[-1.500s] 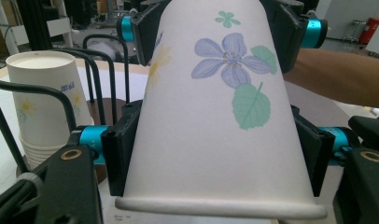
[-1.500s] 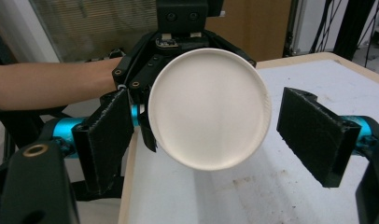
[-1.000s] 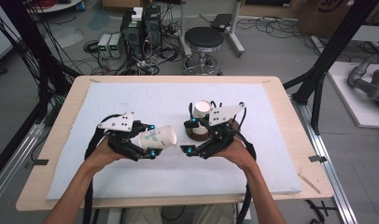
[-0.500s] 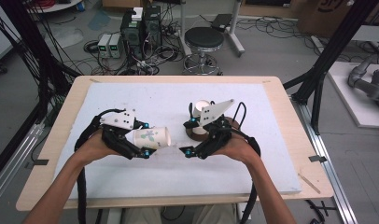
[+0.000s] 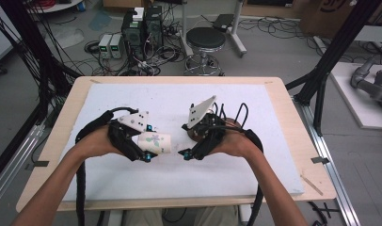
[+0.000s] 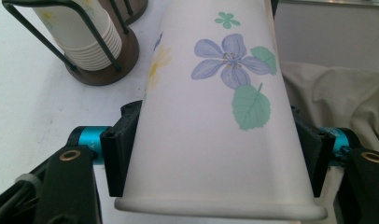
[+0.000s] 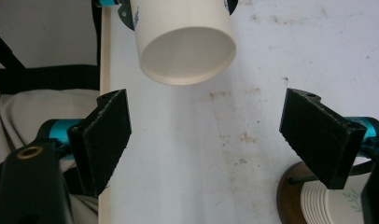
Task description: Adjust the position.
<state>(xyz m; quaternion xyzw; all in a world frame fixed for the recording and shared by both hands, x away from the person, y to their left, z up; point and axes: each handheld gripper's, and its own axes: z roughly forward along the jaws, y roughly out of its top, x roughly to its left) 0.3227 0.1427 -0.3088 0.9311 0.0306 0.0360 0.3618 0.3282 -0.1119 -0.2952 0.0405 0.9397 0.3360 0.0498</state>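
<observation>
The flowered paper cup (image 5: 156,143) is held on its side above the middle of the white worktop (image 5: 274,155), its long axis running roughly parallel to the near edge, its open mouth turned toward the right gripper (image 5: 189,141). In the left gripper view the cup (image 6: 215,116) is seen clamped across its wall near the rolled rim, a black pad pressed against each side; the left gripper (image 5: 144,148) is therefore closed on it. In the right gripper view the open mouth (image 7: 187,49) is seen just ahead of and slightly above the gap between the jaws, which stand wide apart with nothing between them and bare worktop beneath.

The coming move is judged to turn on this facing: the rim lies directly along the right gripper's line of approach, so a short advance would bring the jaws around the mouth end, provided the cup's axis is kept level with them. The right gripper is the nearer free tool.

Close behind the right hand (image 5: 236,141), the wire-framed cup holder (image 5: 226,120) with its brown base and stacked cups (image 6: 80,37) stands near the middle of the worktop. Open room is left toward the near edge and toward both side edges; the holder's wires are the nearest obstruction to any backward swing.
</observation>
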